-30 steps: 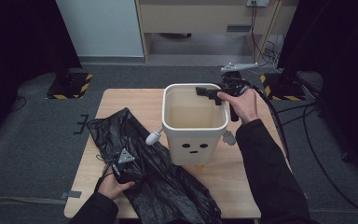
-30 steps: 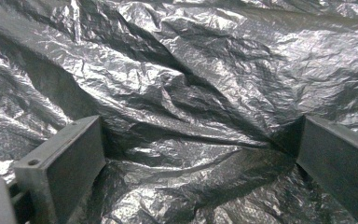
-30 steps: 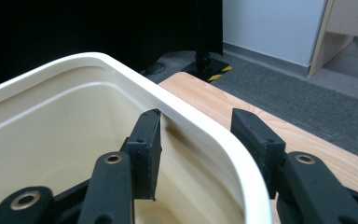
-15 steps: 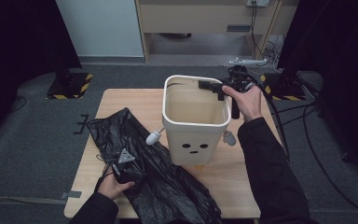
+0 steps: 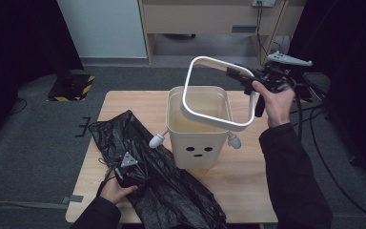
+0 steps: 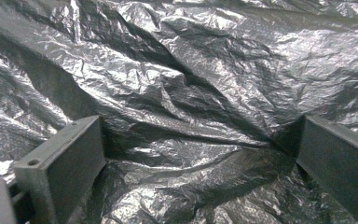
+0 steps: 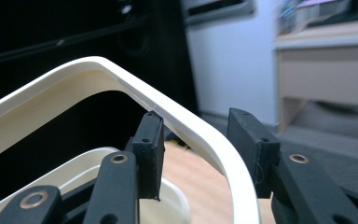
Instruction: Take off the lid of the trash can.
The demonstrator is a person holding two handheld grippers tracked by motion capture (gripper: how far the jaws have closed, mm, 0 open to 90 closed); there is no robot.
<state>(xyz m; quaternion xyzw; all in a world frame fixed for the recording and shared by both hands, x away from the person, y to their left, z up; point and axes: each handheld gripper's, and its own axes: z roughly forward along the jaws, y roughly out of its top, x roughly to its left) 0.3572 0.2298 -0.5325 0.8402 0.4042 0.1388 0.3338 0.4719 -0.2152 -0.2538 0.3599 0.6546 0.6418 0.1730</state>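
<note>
Your right claw [image 5: 238, 76] holds the white rim ring [image 5: 218, 93] by its far right corner. In the right gripper view the ring's band [image 7: 200, 135] passes between the two black pads: the left pad [image 7: 150, 149] lies against the band's inner face, while the right pad stands just off its outer face, so a full clamp cannot be confirmed from that view. In the high view the ring hangs from the claw clear of the table [image 5: 248, 191], tilted, with its gripped corner high and its near edge low, overlapping the mouth of the bin.

The white bin [image 5: 198, 138] stands upright near the middle of the table. It bears a small face on its near wall and a stubby arm on each side. The ring is lifted off its top edge.

Your left claw [image 5: 124, 169] rests on the black plastic bag [image 5: 167, 186], which lies crumpled and spread flat on the table to the left of the bin and in front of it. In the left gripper view the jaws stand wide apart, with wrinkled bag film [image 6: 182, 107] lying between them. Neither pad pinches the film.
</note>
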